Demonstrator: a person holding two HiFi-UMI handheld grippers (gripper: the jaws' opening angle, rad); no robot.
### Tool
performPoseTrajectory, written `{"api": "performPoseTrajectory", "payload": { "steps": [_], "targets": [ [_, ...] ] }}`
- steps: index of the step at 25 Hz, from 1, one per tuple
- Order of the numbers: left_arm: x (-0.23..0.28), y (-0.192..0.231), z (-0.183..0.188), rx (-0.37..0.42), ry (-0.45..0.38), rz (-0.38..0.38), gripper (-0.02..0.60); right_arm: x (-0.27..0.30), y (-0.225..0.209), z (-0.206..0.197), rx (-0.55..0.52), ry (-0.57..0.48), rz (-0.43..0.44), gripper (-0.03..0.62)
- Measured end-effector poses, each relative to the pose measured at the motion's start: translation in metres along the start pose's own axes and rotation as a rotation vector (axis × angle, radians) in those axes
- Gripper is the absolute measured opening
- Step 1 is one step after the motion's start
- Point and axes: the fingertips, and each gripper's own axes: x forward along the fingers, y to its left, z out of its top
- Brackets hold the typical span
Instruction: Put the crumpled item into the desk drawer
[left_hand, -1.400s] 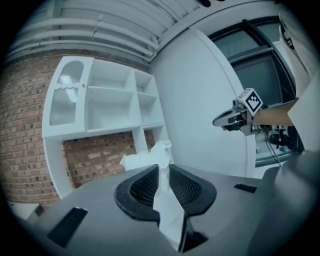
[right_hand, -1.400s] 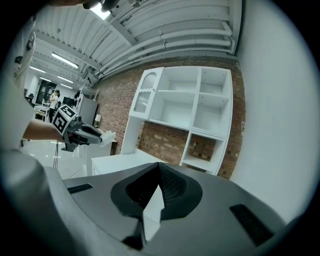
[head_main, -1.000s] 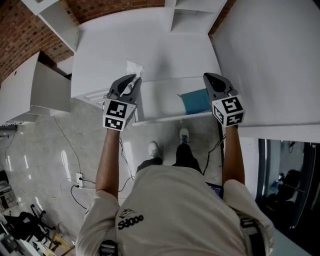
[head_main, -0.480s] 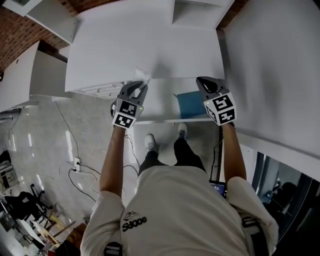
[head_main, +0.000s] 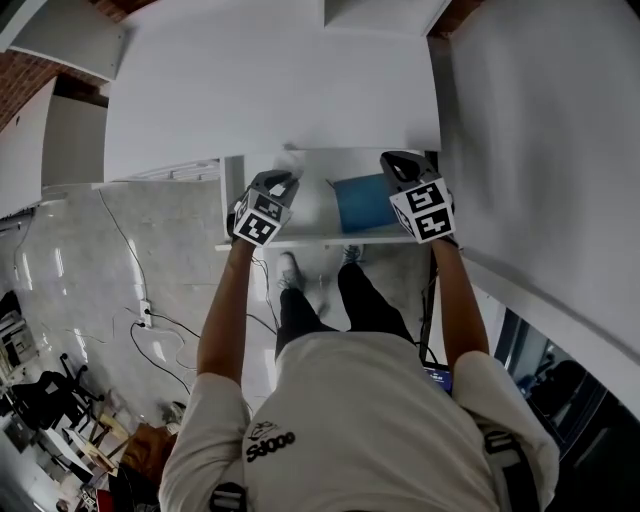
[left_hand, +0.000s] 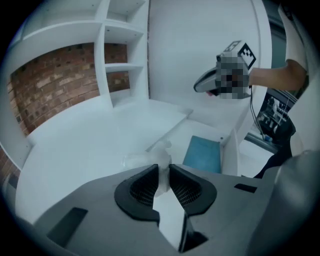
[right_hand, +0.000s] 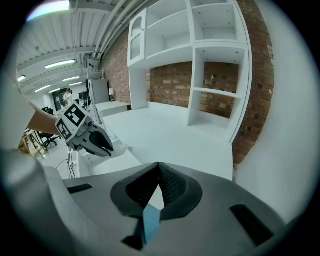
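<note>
Crumpled item clamped in left gripper jaws, over left end of open drawer. Right gripper jaws together, empty, near blue sheet. Best: lower below rim, then release on bare drawer floor.

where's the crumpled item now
Left gripper view: the crumpled item sits pinched in the left tongs, over the open drawer's left end, left of the blue pad.

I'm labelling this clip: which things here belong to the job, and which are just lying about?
Job: crumpled white item, left tongs gripping it, open desk drawer.
Lying about: blue sheet in drawer, shelf unit, empty right tongs.
</note>
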Motion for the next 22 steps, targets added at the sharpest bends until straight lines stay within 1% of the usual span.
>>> {"api": "performPoseTrajectory", "payload": {
  "steps": [3, 6, 8, 12, 16, 22],
  "targets": [
    [0.035, -0.010, -0.014, -0.011, 0.078, -0.031, 0.077, 0.005, -0.017, -0.017, 0.003, 0.022, -0.011, -0.005],
    [0.064, -0.017, -0.027, -0.046, 0.125, -0.060, 0.078, 0.010, -0.028, -0.034, 0.015, 0.038, -0.008, -0.005],
    [0.082, -0.018, -0.035, -0.074, 0.150, -0.066, 0.078, 0.013, -0.033, -0.046, 0.034, 0.052, -0.005, -0.005],
    [0.113, -0.016, -0.043, -0.121, 0.180, -0.064, 0.078, 0.024, -0.042, -0.062, 0.057, 0.052, 0.005, -0.005],
    [0.139, -0.013, -0.048, -0.153, 0.206, -0.068, 0.078, 0.035, -0.045, -0.073, 0.057, 0.068, 0.027, -0.005],
    [0.159, -0.028, -0.056, -0.158, 0.244, -0.083, 0.081, 0.028, -0.045, -0.082, 0.119, 0.092, 0.075, -0.005]
  ]
}}
